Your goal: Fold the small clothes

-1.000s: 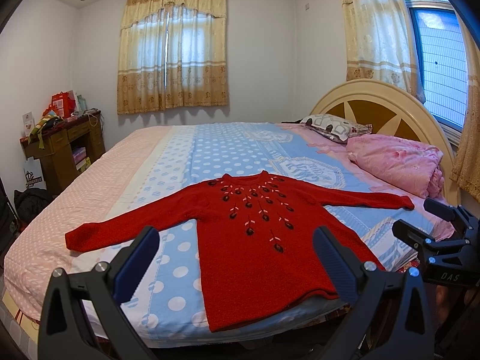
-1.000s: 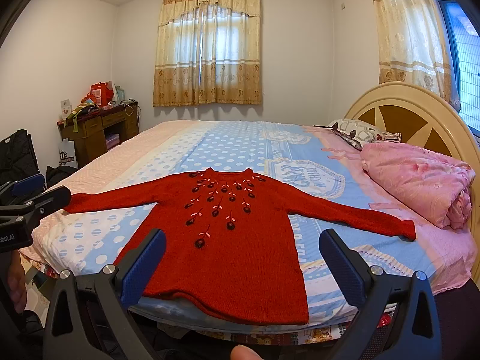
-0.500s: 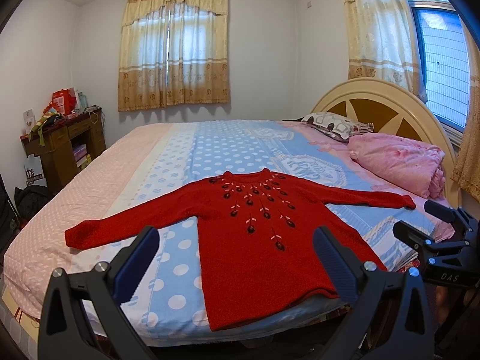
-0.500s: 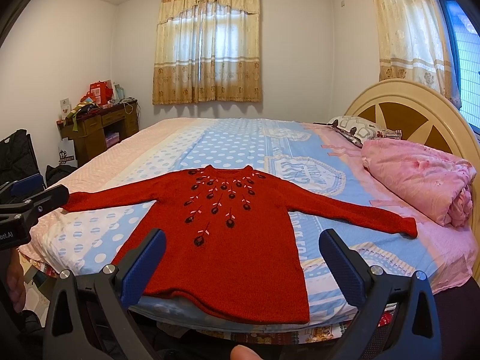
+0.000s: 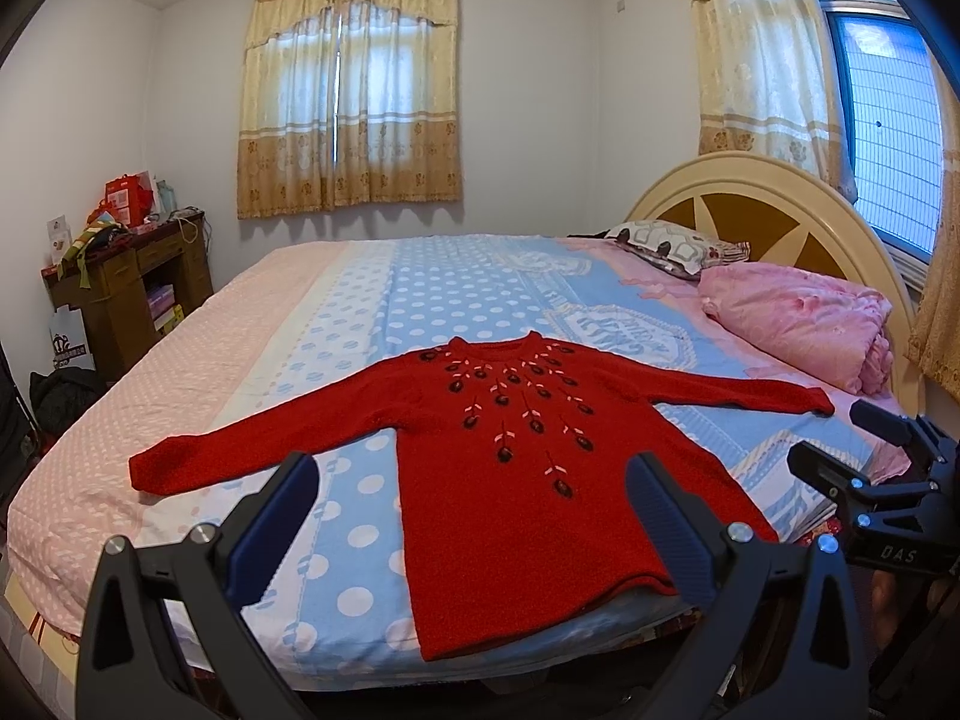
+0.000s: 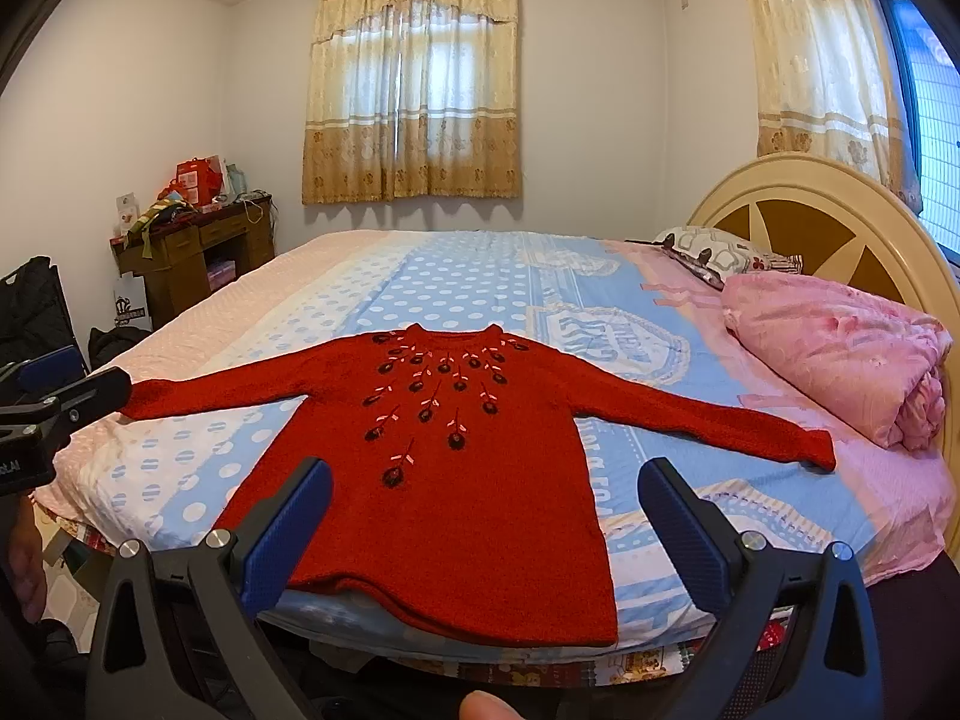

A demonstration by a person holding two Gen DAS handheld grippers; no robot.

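A red knitted sweater (image 5: pixel 516 480) with dark flower embroidery lies flat and face up on the bed, both sleeves spread out, its hem at the near edge. It also shows in the right wrist view (image 6: pixel 456 492). My left gripper (image 5: pixel 471 525) is open and empty, held above the near edge, off the sweater. My right gripper (image 6: pixel 486 531) is open and empty, also short of the hem. The right gripper shows at the right of the left wrist view (image 5: pixel 864 480). The left gripper shows at the left of the right wrist view (image 6: pixel 54 414).
The bed (image 5: pixel 420 312) has a blue and pink dotted sheet. A folded pink quilt (image 5: pixel 804 324) and a patterned pillow (image 5: pixel 678 246) lie by the cream headboard (image 5: pixel 774 204) on the right. A wooden desk (image 5: pixel 126 288) with clutter stands far left. Curtained windows are behind.
Both grippers have risen or tilted slightly, so the sweater sits a little lower and nearer in both views. The sweater has not moved. Both grippers stay open.
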